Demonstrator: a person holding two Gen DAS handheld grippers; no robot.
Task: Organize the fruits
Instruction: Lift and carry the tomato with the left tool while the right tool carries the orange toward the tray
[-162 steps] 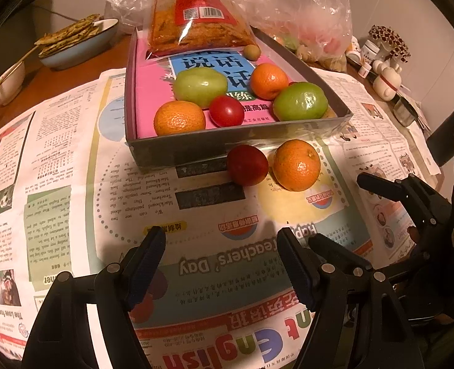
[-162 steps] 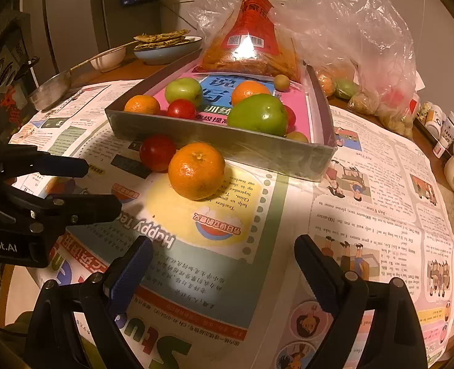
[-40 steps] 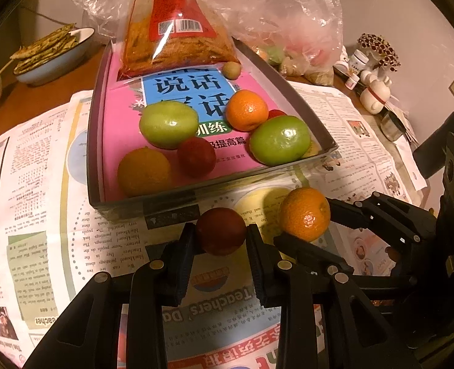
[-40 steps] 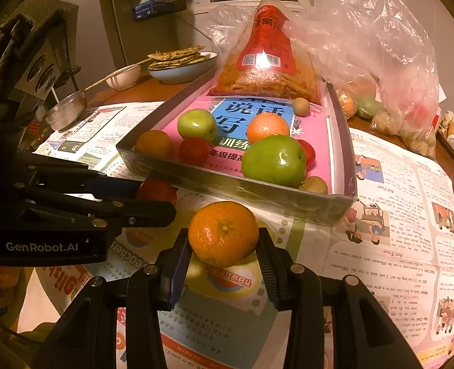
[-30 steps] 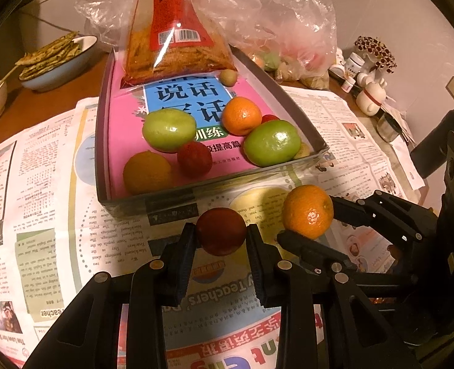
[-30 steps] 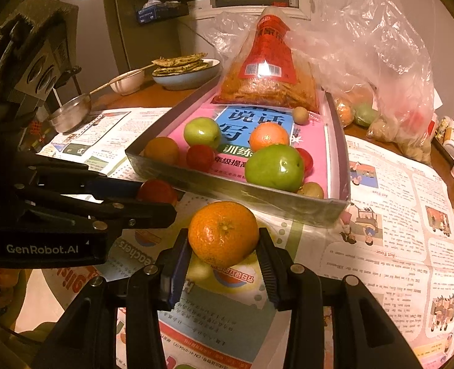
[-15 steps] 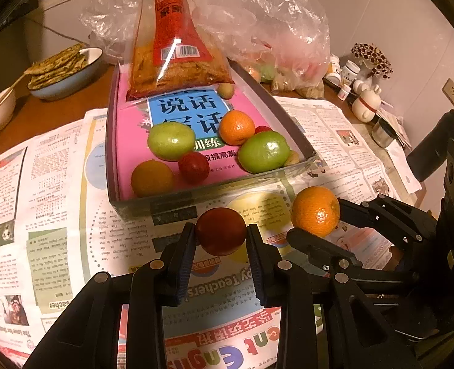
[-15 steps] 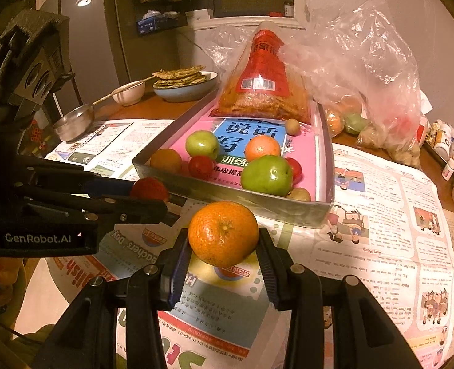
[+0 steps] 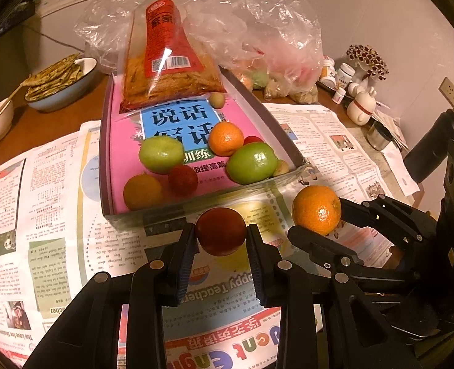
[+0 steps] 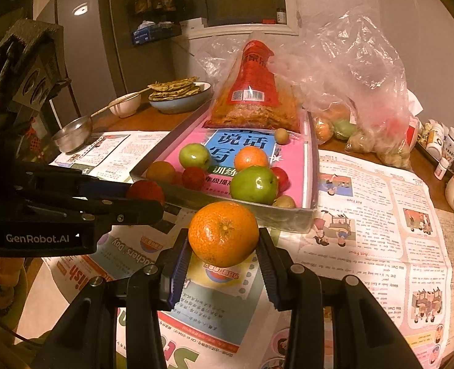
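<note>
Two fruits were in hand, both short of the tray [image 9: 202, 207]: the left gripper [image 9: 220, 238] clamped a red fruit [image 9: 220, 230] and the right gripper [image 10: 223, 246] gripped a mandarin [image 10: 223, 233], each held above the newspaper [image 10: 365, 215]. Beyond the tray's near wall, green apples, mandarins and small red fruits already lay inside. Judging by this, only these two remained to place.

Wooden table [image 9: 57, 123]: newspaper [image 9: 334, 141], tray [image 9: 288, 141], bowls [image 9: 64, 92], plastic bag [image 9: 273, 46].
</note>
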